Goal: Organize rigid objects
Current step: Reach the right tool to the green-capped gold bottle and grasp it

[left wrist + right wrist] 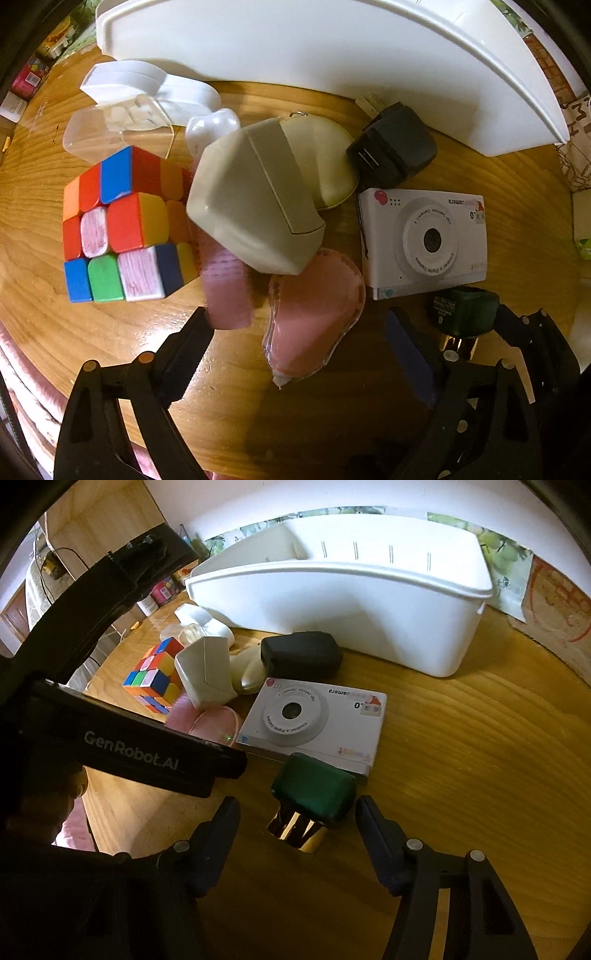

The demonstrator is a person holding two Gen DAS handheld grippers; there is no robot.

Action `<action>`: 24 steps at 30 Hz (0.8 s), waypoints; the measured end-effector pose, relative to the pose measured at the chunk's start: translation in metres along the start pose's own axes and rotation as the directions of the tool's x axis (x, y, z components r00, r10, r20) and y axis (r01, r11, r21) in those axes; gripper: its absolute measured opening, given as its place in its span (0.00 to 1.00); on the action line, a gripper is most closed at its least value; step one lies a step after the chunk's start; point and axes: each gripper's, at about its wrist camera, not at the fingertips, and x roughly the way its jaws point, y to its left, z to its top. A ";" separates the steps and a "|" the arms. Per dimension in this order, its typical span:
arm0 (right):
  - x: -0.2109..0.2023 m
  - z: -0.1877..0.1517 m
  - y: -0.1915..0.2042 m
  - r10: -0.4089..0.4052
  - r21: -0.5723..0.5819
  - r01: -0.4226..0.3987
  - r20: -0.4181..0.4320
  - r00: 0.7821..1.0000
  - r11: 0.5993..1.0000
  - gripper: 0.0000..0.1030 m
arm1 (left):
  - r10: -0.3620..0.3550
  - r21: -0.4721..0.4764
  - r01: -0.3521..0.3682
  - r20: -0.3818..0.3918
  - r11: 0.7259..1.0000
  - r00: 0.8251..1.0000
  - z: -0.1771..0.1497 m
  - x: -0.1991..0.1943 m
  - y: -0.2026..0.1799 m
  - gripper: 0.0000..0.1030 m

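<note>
While the green bottle [314, 790] lies on the tabletop [461, 775] just beside the white camera [317, 720], it is flanked, untouched, by the parted right gripper [297, 816]. The left gripper [299, 339] is held wide around the pink case [314, 314].

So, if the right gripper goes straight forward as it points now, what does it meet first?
Most likely the green bottle with the gold cap, lying between the open fingers of the right gripper. The white toy camera is just behind it.
</note>
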 end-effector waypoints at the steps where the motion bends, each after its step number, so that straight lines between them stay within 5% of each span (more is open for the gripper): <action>1: 0.001 0.000 0.000 0.002 0.000 -0.002 -0.003 1.000 1.000 0.63 | 0.002 -0.002 -0.002 -0.002 1.000 1.000 0.001 0.001 0.000 0.90; 9: 0.005 0.003 -0.003 0.019 -0.007 -0.019 -0.003 1.000 1.000 0.58 | 0.032 0.010 -0.032 -0.018 0.999 0.999 0.021 0.009 -0.024 0.86; 16: 0.005 0.006 -0.004 -0.003 -0.018 0.003 0.009 1.000 1.000 0.44 | 0.071 0.030 -0.070 -0.022 0.997 0.997 0.032 0.010 -0.036 0.76; 24: 0.005 0.006 -0.004 -0.003 -0.010 0.003 0.009 1.000 1.000 0.43 | 0.073 0.034 -0.072 -0.025 0.997 0.997 0.036 0.010 -0.040 0.73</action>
